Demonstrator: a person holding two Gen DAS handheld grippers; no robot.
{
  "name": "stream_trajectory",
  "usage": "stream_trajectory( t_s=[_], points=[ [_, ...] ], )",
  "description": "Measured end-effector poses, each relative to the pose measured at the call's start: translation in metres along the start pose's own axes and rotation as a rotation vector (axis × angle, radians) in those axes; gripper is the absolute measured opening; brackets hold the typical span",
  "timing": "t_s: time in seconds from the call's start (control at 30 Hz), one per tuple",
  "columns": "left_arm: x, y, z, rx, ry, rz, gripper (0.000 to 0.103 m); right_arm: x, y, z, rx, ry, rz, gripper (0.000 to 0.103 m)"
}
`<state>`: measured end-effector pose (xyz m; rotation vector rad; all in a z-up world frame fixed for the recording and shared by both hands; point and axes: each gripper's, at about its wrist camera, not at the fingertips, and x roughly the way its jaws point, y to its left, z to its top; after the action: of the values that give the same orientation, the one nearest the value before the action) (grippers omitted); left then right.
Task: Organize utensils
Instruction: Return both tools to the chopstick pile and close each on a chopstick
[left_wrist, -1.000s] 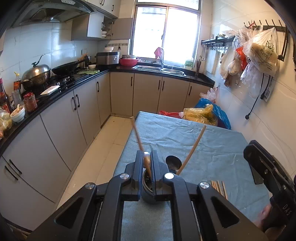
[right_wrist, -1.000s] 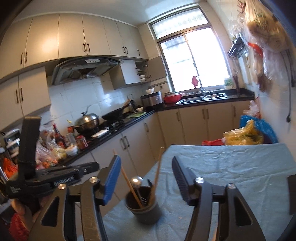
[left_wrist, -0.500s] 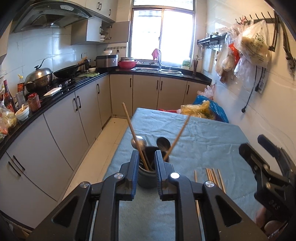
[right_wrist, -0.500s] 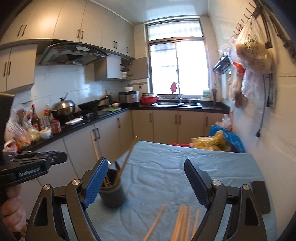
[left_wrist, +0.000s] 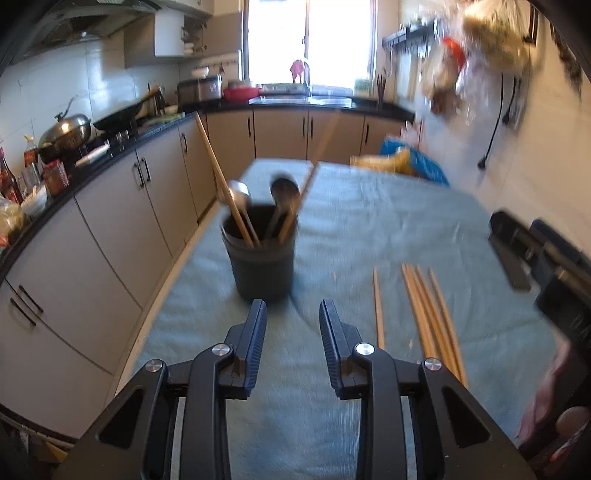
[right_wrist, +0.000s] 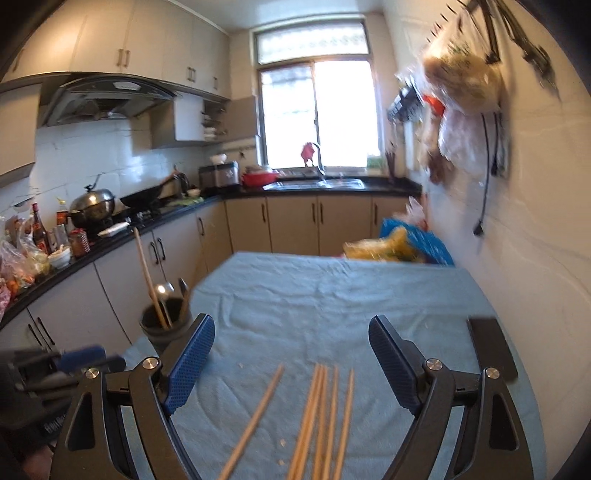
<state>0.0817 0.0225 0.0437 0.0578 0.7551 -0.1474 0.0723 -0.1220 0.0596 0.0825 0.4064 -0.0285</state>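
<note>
So both sets of fingers are open and empty, left fingers (left_wrist: 292, 334) just widening behind the dark utensil cup (left_wrist: 261, 254), right fingers (right_wrist: 291, 363) spread over loose wooden chopsticks (right_wrist: 317, 417).

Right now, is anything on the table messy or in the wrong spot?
Yes. Several loose chopsticks lie flat on the blue tablecloth, one angled away from the others, instead of standing in the dark utensil cup with the spoons. A few pale crumbs dot the cloth near them.
</note>
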Motion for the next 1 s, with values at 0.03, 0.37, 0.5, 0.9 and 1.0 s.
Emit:
stream_trajectory(
  t_s=[0.03, 0.37, 0.5, 0.9, 1.0],
  points=[
    [0.005, -0.004, -0.006, 0.006, 0.017, 0.007, 0.028, 0.0, -0.003, -0.005, 0.003, 0.011, -0.013, 0.089],
    [0.051, -0.025, -0.055, 0.066, 0.127, 0.091, 0.039, 0.008, -0.04, -0.047, 0.043, 0.181, -0.003, 0.089],
    [0.063, -0.021, -0.061, 0.061, 0.146, 0.095, 0.046, 0.011, -0.077, -0.053, 0.16, 0.254, 0.064, 0.089],
    [0.081, -0.017, -0.068, 0.062, 0.173, 0.065, 0.046, 0.096, -0.141, -0.058, 0.417, 0.577, 0.17, 0.026],
    [0.082, -0.013, -0.067, 0.048, 0.18, 0.043, 0.046, 0.124, -0.134, -0.056, 0.405, 0.616, 0.159, 0.027]
  ],
)
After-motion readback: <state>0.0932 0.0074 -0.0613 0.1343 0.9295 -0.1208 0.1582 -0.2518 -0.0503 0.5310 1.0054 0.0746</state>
